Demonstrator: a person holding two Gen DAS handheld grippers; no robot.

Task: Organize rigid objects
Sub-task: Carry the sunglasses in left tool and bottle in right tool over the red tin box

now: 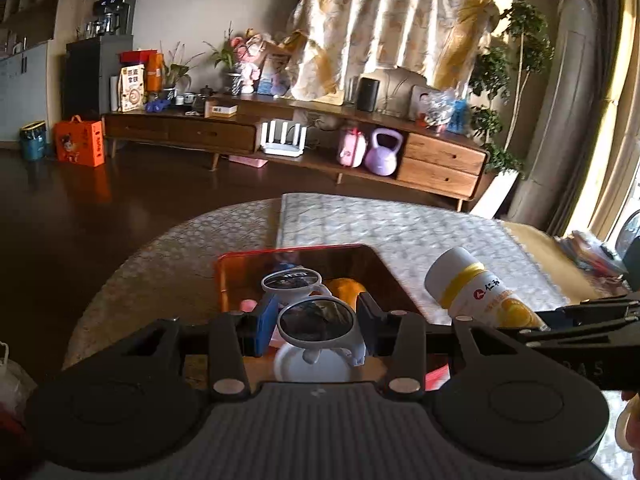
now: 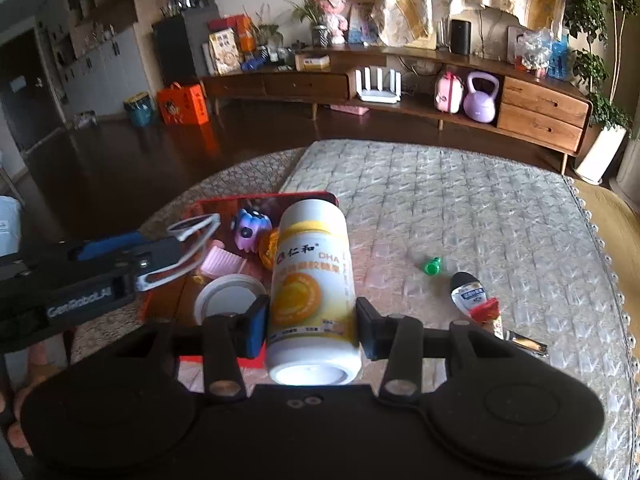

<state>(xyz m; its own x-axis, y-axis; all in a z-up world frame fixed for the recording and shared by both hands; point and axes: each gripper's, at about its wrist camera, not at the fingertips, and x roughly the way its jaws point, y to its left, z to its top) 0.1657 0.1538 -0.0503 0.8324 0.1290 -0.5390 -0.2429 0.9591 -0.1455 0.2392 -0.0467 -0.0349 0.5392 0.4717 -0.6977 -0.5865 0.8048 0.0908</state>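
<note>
My left gripper (image 1: 318, 322) is shut on white-framed sunglasses (image 1: 316, 318) with dark round lenses, held above the red tray (image 1: 236, 258). In the right wrist view the sunglasses (image 2: 192, 226) hang over the tray's (image 2: 316, 196) left side. My right gripper (image 2: 312, 322) is shut on a white bottle with a yellow label (image 2: 310, 280), held at the tray's right edge; the bottle also shows in the left wrist view (image 1: 476, 290). The tray holds a white lid (image 2: 226, 296), a purple toy (image 2: 250, 230), a pink comb-like piece (image 2: 222, 262) and an orange object (image 2: 268, 250).
On the quilted tablecloth (image 2: 460, 200) to the right lie a green small object (image 2: 432, 266), a small clear bottle with a red cap (image 2: 474, 296) and a metal piece (image 2: 524, 342). A wooden TV cabinet (image 2: 540, 108) stands behind the table.
</note>
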